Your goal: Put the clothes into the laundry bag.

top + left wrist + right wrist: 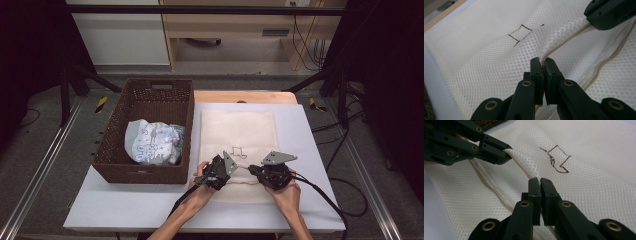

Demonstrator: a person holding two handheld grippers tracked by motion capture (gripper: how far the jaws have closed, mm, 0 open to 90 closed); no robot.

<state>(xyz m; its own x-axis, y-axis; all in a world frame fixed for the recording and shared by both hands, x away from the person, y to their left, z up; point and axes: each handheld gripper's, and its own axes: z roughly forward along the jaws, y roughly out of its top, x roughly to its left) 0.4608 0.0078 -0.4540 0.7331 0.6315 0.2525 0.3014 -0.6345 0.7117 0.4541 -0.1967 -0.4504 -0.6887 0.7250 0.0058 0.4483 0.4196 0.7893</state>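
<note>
A cream mesh bag (pixel 239 127) lies flat on the white table (pixel 302 150), with a small brown stitched outline (pixel 239 151) on it. My left gripper (pixel 231 170) is shut on a raised fold of the mesh (pixel 486 50) at the bag's near part, jaws pressed together (pixel 542 61). My right gripper (pixel 254 171) faces it from the right and pinches the same ridge of mesh (pixel 599 170) between nearly closed jaws (pixel 540 181). The two tips are close together. A beige zipper seam (pixel 604 62) runs beside the fold.
A dark wicker basket (pixel 140 175) stands left of the bag, holding a crumpled white and blue printed cloth (pixel 152 142). Black cables trail off the table's right edge (pixel 345 200). A wooden table edge (pixel 245 95) shows behind the white surface.
</note>
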